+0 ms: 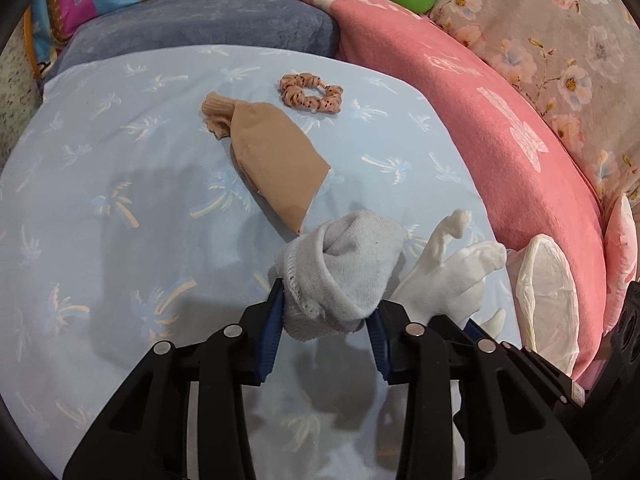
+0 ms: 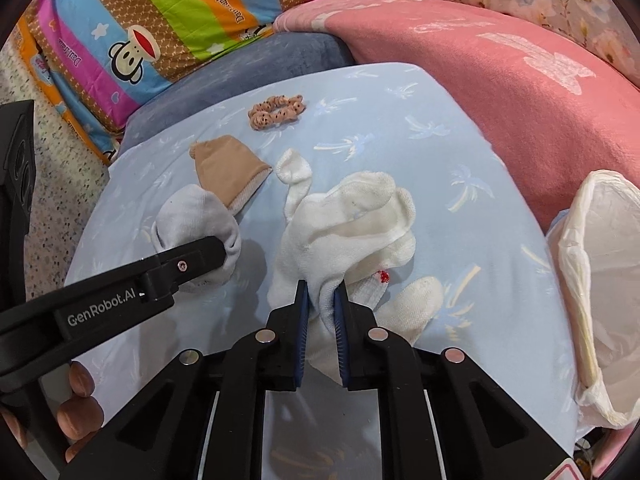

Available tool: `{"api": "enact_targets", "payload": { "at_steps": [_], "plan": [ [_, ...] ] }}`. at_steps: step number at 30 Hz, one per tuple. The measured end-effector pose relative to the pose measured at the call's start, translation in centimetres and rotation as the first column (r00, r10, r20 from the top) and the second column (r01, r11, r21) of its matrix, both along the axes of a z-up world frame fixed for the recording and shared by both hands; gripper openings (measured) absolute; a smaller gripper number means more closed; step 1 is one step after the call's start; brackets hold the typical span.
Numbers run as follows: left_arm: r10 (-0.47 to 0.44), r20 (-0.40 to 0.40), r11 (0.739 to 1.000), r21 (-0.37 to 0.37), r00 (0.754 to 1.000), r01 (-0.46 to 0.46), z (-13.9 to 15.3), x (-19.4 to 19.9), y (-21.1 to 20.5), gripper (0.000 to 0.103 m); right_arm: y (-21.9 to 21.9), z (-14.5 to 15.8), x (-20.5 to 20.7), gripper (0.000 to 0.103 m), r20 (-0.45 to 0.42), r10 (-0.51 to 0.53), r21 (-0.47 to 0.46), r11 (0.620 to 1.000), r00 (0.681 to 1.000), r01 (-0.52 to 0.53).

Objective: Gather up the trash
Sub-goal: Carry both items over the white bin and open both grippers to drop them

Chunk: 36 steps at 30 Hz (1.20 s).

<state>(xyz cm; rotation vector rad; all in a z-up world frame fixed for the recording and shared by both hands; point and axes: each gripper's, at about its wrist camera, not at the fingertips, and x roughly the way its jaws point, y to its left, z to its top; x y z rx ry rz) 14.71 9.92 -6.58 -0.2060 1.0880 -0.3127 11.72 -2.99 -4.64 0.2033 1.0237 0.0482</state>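
Observation:
My left gripper [image 1: 326, 300] is shut on a balled grey sock [image 1: 344, 268], lifted a little off the light blue sheet [image 1: 120, 184]. In the right wrist view the same grey sock [image 2: 192, 220] shows at the left with the left gripper's finger across it. My right gripper [image 2: 322, 290] is shut on a bundle of white socks [image 2: 352, 216], pinching a fold of the fabric between its blue pads. The white socks [image 1: 452, 264] also show to the right in the left wrist view. A tan sock [image 1: 272, 164] and a spotted scrunchie [image 1: 310, 90] lie farther back on the sheet.
A white plastic bag [image 2: 592, 280] stands open at the right edge of the bed. A pink blanket [image 1: 460, 100] runs along the right, a blue cushion [image 1: 208, 24] and a striped cartoon pillow [image 2: 160, 20] at the back. A person's fingers [image 2: 80, 400] hold the left gripper.

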Motion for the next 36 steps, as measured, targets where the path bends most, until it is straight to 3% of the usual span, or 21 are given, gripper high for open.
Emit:
{"api": "enact_targets", "payload": {
  "at_steps": [7, 20, 36],
  "plan": [
    [-0.027, 0.063, 0.999, 0.048, 0.998, 0.024, 2.2, -1.6, -1.6, 0.037, -1.5, 2.6, -1.9, 0.011, 0.052, -0.029, 0.005, 1.000, 0.998, 0.029],
    [-0.101, 0.126, 0.993, 0.070, 0.987, 0.093, 4.8, -4.0, -5.9, 0.037, -6.1, 5.9, -5.1, 0.011, 0.123, -0.112, 0.022, 0.994, 0.986, 0.110],
    [-0.255, 0.164, 0.963, 0.134, 0.953, 0.235, 5.8, -6.8, -13.4, 0.037, -14.4, 7.3, -8.9, 0.011, 0.161, -0.261, 0.049, 0.965, 0.952, 0.256]
  ]
}}
